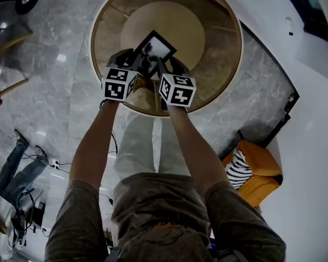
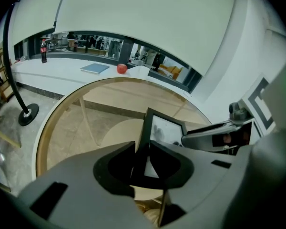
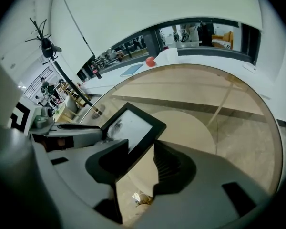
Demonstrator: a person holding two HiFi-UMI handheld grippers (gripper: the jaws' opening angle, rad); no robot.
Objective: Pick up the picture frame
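black moulding round a pale print: the picture frame (image 1: 156, 47) sits over the middle of the round glass table (image 1: 225, 64), turned corner-on to me, with both tools at its near edges. i read it as light and stiff, but the glazed face will be slick and could crack under a squeeze. so i want the pads on the moulding only, one tool on each side, never on the pane.

the left gripper (image 1: 135, 62) has that. in the left gripper view the frame's edge runs down between its jaws and fills the narrow gap, both pads against the moulding, so i call it pinching the frame. the right gripper (image 1: 167, 67) has its jaws part-way spread astride the opposite lower edge. one jaw lies over the frame's face, while a thin strip of table shows between the edge and the ribbed pad (image 3: 166, 164), so i judge it not clamped yet. held at two near edges, the far corner may dip as the frame comes up, so i'd lift evenly and slowly.

i can't tell whether the frame rests on the glass, leans on a back strut, or is already clear of it, since no view shows its back or underside. the marker cubes (image 1: 119, 83) hide the tools' bodies from the head view, and each gripper's own body cuts off the frame's near corner. the print is too blurred to read.
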